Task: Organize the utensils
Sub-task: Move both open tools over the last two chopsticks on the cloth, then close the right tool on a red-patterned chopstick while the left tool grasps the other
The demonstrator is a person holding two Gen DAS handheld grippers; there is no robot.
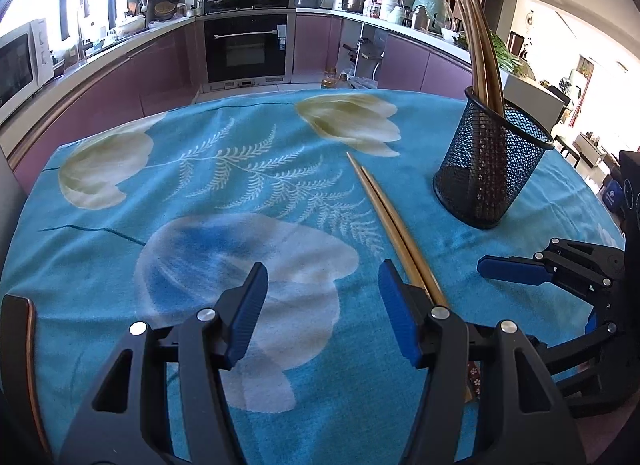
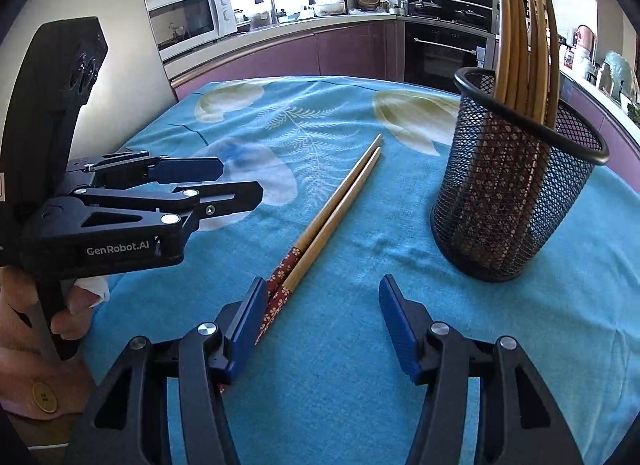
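Two claws low over a surface (image 1: 120, 265) under a blue cloth (image 2: 360, 325) printed with pale flowers and ferns.

Left claw (image 1: 322, 313): fingers apart, nothing between the pads, only cloth. Right finger (image 1: 394, 309) just beside the near part of a pair of chopsticks (image 1: 384, 209), which passes behind it; contact cannot be told. In the right wrist view, seen from the side at the left (image 2: 228, 181), held in a hand (image 2: 60, 313), fingers spread.

Right claw (image 2: 324, 325): fingers apart, nothing clamped. Left finger (image 2: 244, 325) over or against the red patterned near ends of the chopsticks (image 2: 332, 209); touching or not cannot be told. Bare cloth between the pads.

Chopsticks: two, lying flat side by side on the cloth, touching along most of their length, tips pointing far, thick patterned ends near. Placed between the two claws, outside both gaps.

Black mesh cup (image 1: 492, 169) standing upright on the cloth at the right, farther than the claws, well apart from the lying pair. Several more chopsticks (image 2: 524, 49) standing in the cup (image 2: 512, 201), leaning on its rim, thin ends up.

Beyond the surface, a kitchen: oven (image 1: 246, 47) at the far wall, microwave (image 2: 192, 19) on the left counter, bright windows.
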